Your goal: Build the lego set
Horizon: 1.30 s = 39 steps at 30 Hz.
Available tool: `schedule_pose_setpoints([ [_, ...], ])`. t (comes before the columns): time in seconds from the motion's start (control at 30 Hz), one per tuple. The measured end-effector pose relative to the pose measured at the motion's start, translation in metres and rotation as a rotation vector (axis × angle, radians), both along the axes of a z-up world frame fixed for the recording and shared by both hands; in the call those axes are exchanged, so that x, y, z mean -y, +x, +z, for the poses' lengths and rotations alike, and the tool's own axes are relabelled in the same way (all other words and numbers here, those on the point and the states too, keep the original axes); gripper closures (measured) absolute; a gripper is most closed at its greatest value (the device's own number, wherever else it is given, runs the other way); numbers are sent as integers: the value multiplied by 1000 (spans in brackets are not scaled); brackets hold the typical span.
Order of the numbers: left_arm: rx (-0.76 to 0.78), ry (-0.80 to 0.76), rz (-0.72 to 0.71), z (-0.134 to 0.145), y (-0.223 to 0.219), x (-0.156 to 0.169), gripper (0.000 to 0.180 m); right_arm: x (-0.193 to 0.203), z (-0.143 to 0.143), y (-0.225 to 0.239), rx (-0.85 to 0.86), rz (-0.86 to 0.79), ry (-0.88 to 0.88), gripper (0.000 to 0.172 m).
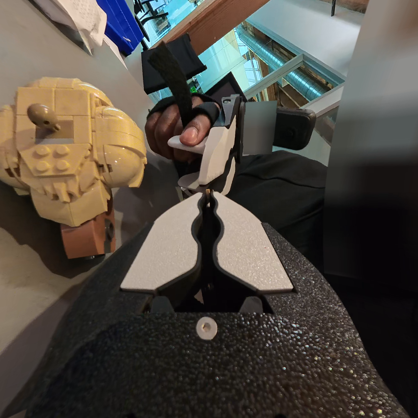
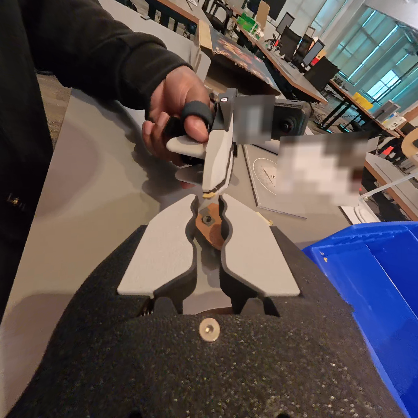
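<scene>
The left gripper has its grey fingers pressed together on a small flat tan plastic piece, which sticks out past the tips with its long axis lying across the fingers. In the right wrist view that gripper slants down from the upper left, a bare hand in a black sleeve gripping its handle, a finger through a black loop.

The right gripper has its fingers spread a little; between them shows the brown plate with a dark round hole (part of the model's base), and neither pad is seen to press on it. The two grippers' tips nearly meet.

The tan brick-built model with curved shells stands on the grey table, just left of the left gripper. A blue plastic bin sits beside the right gripper.
</scene>
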<state>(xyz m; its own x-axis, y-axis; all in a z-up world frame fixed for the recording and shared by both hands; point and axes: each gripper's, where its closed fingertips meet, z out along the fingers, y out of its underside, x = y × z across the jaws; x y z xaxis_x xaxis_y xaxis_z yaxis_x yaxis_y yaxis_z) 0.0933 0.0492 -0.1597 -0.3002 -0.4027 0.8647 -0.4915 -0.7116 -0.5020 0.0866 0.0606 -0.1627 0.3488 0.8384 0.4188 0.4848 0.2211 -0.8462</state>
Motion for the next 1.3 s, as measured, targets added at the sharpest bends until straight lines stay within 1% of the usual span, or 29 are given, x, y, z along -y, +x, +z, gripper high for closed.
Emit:
schedule_pose_setpoints([
  [0.23, -23, -2, -27, -4, -1, 2, 178, 2, -2, -2, -6, 40, -18, 161],
  [0.43, -30, -8, -37, -8, 0, 4, 178, 2, -8, -2, -10, 41, -71, 161],
  [0.6, 2, 47, -3, -5, 1, 1, 177, -1, -4, 0, -70, 3, -88, 162],
  [0.63, 14, 70, 2, -3, 1, 0, 175, -2, -2, 0, -93, -10, -98, 162],
  [0.7, 15, 129, 18, -4, 0, -2, 164, -4, 1, 4, -142, -38, -119, 162],
  [0.73, 25, 161, 25, -4, -1, -4, 163, -6, 3, 7, -167, -55, -130, 162],
  [0.77, 41, 200, 46, -2, -2, -7, 161, -7, 6, 11, -194, -73, -139, 162],
  [0.83, 51, 317, 127, -3, -2, -19, 149, -10, 9, 19, -237, -109, -159, 162],
  [0.9, 30, 494, 219, -9, -1, -33, 140, -14, 9, 27, -262, -156, -171, 162],
  [0.97, -13, 689, 347, -15, 1, -51, 119, -17, 7, 35, -281, -200, -180, 162],
  [1.03, -94, 886, 437, -25, 2, -65, 103, -19, 5, 40, -305, -232, -198, 162],
  [1.1, -198, 1052, 461, -41, 3, -73, 93, -21, 4, 44, -325, -258, -217, 162],
  [1.13, -248, 1114, 453, -50, 3, -74, 92, -22, 3, 45, -332, -270, -223, 162],
  [1.2, -334, 1197, 415, -65, 5, -74, 92, -24, 1, 46, -340, -291, -235, 162],
  [1.3, -392, 1261, 385, -73, 10, -73, 91, -26, -2, 47, -340, -319, -250, 162],
])
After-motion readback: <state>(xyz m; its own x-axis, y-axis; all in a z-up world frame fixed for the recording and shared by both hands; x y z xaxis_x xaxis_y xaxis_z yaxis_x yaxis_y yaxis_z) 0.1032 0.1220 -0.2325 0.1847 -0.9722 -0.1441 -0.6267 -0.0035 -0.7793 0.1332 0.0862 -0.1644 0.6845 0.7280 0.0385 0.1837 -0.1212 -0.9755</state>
